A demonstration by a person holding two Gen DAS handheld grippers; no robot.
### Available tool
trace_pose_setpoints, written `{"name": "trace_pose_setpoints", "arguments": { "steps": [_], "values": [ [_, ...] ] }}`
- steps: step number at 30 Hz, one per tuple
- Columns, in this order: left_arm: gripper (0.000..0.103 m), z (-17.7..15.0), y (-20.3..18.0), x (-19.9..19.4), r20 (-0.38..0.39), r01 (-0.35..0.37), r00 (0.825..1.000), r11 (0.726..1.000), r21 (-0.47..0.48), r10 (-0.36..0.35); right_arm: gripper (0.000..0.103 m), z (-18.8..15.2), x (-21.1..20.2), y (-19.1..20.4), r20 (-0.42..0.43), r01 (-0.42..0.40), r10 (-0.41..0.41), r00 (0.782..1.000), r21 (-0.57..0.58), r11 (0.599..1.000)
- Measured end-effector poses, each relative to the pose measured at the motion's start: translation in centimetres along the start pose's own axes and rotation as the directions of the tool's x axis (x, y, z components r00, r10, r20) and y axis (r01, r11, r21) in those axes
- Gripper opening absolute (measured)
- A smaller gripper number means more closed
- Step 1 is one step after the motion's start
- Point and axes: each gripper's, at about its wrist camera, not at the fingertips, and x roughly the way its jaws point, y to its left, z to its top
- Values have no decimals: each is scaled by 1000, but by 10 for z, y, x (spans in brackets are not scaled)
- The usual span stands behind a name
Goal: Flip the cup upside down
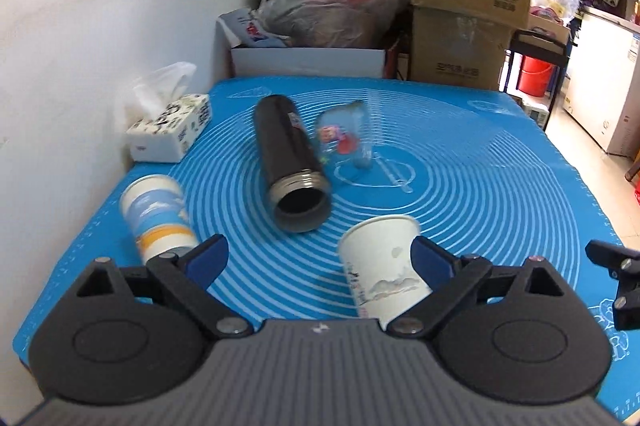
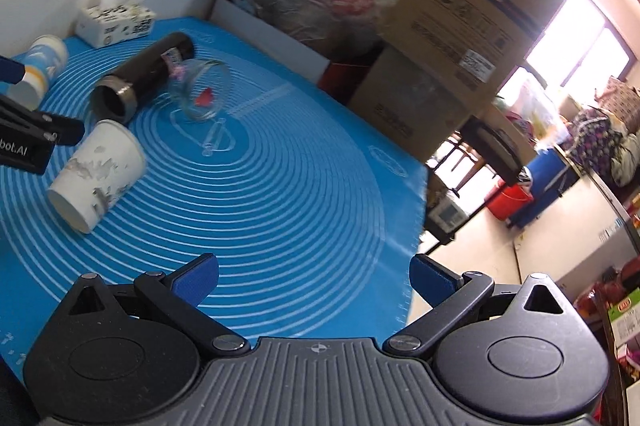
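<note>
My left hand-held gripper (image 1: 320, 258) is spread wide, jaws well apart, with the white paper cup (image 1: 380, 266) lying between them toward the right blue pad (image 1: 430, 260); that pad looks to be touching the cup's side, though I cannot tell for sure, and the left pad is clear of it. The cup is on its side on the blue mat (image 1: 460, 186), mouth pointing away from me, base toward the gripper body, with a faint grey-blue print on its wall. My right hand-held gripper (image 2: 314, 276) is also spread wide and holds nothing, hanging low over the mat near its front edge, tilted, well apart from the cup. From the right wrist view the cup (image 2: 98, 174) lies left of the mat's ring centre, its flat base toward the camera. Just beyond the cup lies a black flask (image 1: 290, 162) on its side, open threaded mouth facing me, and a clear glass (image 1: 346, 138) lies on its side beside the flask. A blue-and-white printed cup (image 1: 158, 214) lies left of the paper cup, and a tissue box (image 1: 170, 128) sits beyond it at the wall.
</note>
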Motion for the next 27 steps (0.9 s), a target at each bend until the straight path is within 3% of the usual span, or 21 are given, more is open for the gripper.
{"name": "trace_pose_setpoints", "arguments": {
  "steps": [4, 6, 8, 9, 13, 17, 19, 23, 25, 27],
  "values": [
    [97, -5, 22, -3, 0, -18, 1000, 1000, -14, 18, 103, 11, -1, 19, -2, -38, 38, 999, -60, 997],
    [97, -8, 32, -3, -6, -24, 1000, 1000, -19, 24, 103, 20, -1, 32, 4, -44, 45, 999, -155, 987],
    [97, -12, 42, -4, -10, -23, 1000, 999, -30, 23, 103, 28, -2, 51, 17, -9, 16, 1000, -341, 940],
    [97, -14, 47, -5, -10, -23, 1000, 999, -38, 23, 103, 31, -3, 62, 30, 25, -13, 999, -446, 895],
    [97, -22, 68, -6, -16, -25, 1000, 995, -95, 24, 103, 35, -5, 104, 99, 119, -68, 993, -764, 634],
    [97, -30, 83, -3, -41, -24, 999, 992, -127, 19, 103, 24, 3, 141, 186, 211, -108, 977, -925, 316],
    [97, -32, 88, -1, -46, -27, 999, 991, -131, 21, 103, 14, 7, 156, 211, 224, -93, 973, -959, 172],
    [97, -35, 97, -1, -41, -35, 999, 989, -143, 29, 103, -9, 18, 180, 240, 234, -69, 968, -969, -77],
    [97, -37, 101, 0, -41, -39, 999, 988, -149, 33, 103, -19, 24, 186, 270, 257, -47, 962, -947, -195],
    [97, -39, 103, 1, -48, -39, 998, 988, -152, 32, 103, -27, 31, 190, 293, 271, -34, 955, -919, -287]
  ]
}}
